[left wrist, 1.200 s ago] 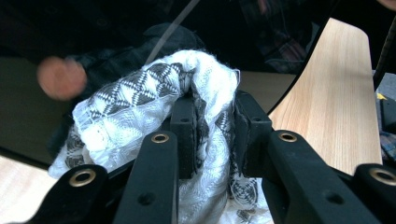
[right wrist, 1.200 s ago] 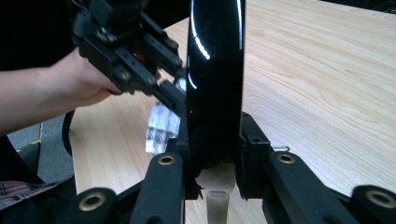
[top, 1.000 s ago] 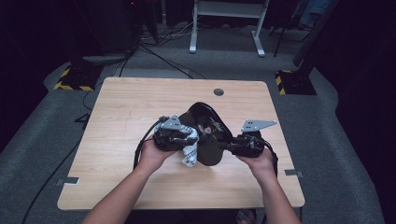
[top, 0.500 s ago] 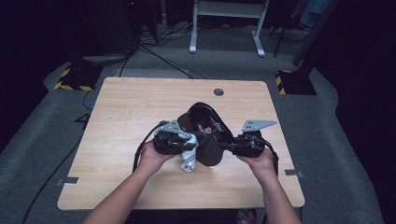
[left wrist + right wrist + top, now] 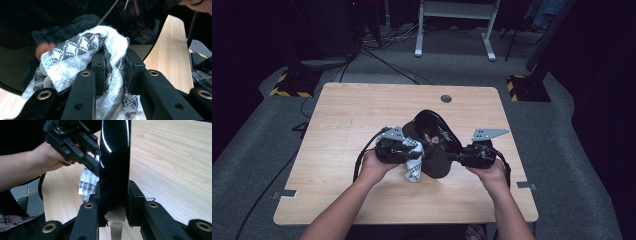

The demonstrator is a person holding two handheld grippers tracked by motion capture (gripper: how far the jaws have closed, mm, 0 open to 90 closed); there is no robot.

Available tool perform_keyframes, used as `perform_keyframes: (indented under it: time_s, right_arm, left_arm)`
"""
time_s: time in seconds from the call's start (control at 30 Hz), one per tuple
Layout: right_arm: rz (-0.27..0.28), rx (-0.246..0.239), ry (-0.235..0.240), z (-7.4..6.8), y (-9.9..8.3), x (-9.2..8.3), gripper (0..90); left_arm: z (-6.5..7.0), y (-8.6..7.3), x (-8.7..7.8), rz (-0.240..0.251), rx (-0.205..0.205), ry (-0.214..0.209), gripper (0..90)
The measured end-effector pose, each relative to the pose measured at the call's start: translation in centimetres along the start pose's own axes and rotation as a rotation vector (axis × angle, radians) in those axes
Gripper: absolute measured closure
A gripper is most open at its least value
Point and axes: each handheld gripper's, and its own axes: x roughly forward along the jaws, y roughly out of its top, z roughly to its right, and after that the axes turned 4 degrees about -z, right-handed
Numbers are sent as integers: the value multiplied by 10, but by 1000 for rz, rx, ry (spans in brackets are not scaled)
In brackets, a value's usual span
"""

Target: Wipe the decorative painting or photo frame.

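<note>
Black glossy bowl [image 5: 434, 145] pinched on edge by right gripper [image 5: 113, 205], seemingly empty, left gripper [image 5: 115, 67] pinching patterned cloth [image 5: 75, 52] against it

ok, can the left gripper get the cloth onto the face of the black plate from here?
Probably yes: the left gripper, shut on the cloth, sits right against the black plate, which the right gripper clamps on edge.

Both forearms come in from the bottom of the high view and meet near the middle of the frame. The left tongs [image 5: 404, 150] point to the right, with the jaws pressed together on something. The right tongs [image 5: 457, 156] point to the left, facing them, and their jaws also clamp.
</note>
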Motion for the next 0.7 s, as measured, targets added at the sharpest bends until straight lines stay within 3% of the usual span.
perform_keyframes:
  time_s: [0.17,0.33,0.4,0.5,0.7]
  right_arm:
    - [1,-2,0,0,0,0,753]
    - [0,3,7,2,-1,-1,755]
    - [0,3,8,2,-1,-1,755]
    - [-2,2,15,3,-2,-2,754]
    - [-5,-1,13,2,-1,-2,753]
  left_arm:
    - [-3,6,-6,4,-9,-12,732]
    - [0,27,-22,31,26,11,731]
    - [-1,28,-22,28,28,7,731]
    - [-3,19,-18,41,20,-10,732]
    - [-8,-2,-5,16,-15,-36,733]
